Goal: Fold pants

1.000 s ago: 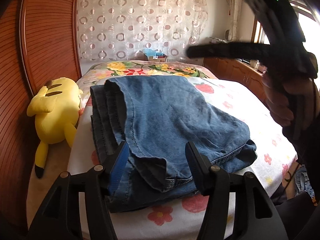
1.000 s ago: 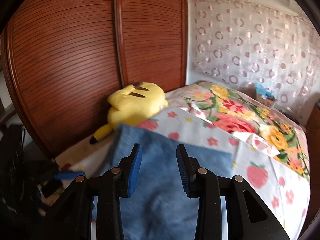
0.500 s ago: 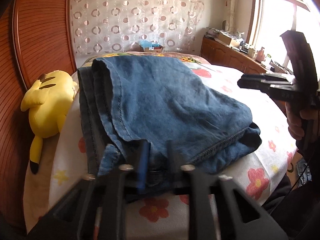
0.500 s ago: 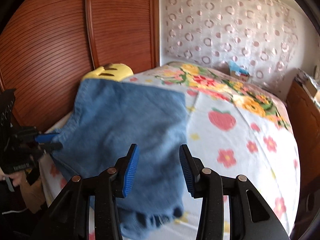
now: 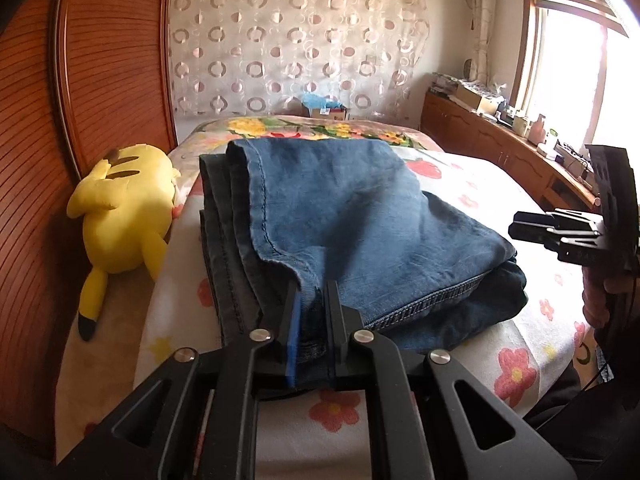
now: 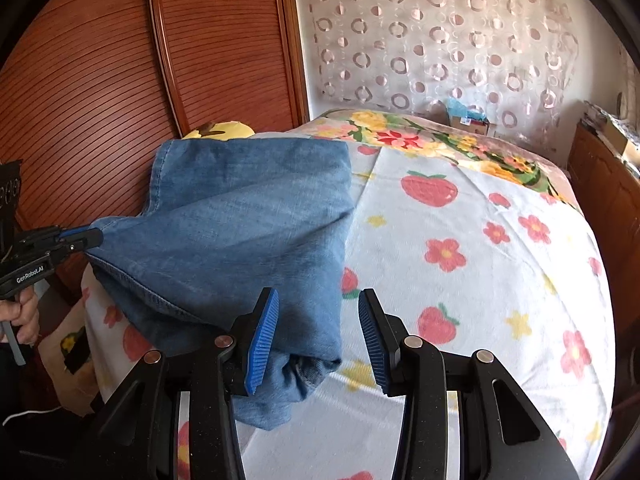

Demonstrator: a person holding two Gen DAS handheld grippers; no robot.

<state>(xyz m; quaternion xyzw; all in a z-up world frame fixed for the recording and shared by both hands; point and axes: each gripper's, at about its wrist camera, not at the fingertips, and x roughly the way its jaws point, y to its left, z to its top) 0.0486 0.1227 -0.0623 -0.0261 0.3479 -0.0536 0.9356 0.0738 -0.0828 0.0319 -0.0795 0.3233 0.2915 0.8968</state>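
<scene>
One corner of the jeans (image 5: pixel 360 216) is pinched in my left tongs (image 5: pixel 310 312); my right tongs (image 6: pixel 318 332) gape around the other corner, gripping nothing. Next: clamp it, then lift both together.

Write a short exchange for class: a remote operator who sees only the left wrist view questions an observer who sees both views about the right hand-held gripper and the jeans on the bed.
Operator: In my view the right hand-held gripper shows only side-on, off the bed's right edge. Are its jaws apart?
Observer: Yes. From its own camera the right hand-held gripper is open, with a clear gap between its blue pads; the jaws have just been opening.
Operator: Is anything in that gap?
Observer: Yes, the near corner of the jeans lies between the pads. The right-hand pad stands clear of the cloth, so nothing is clamped yet.
</scene>
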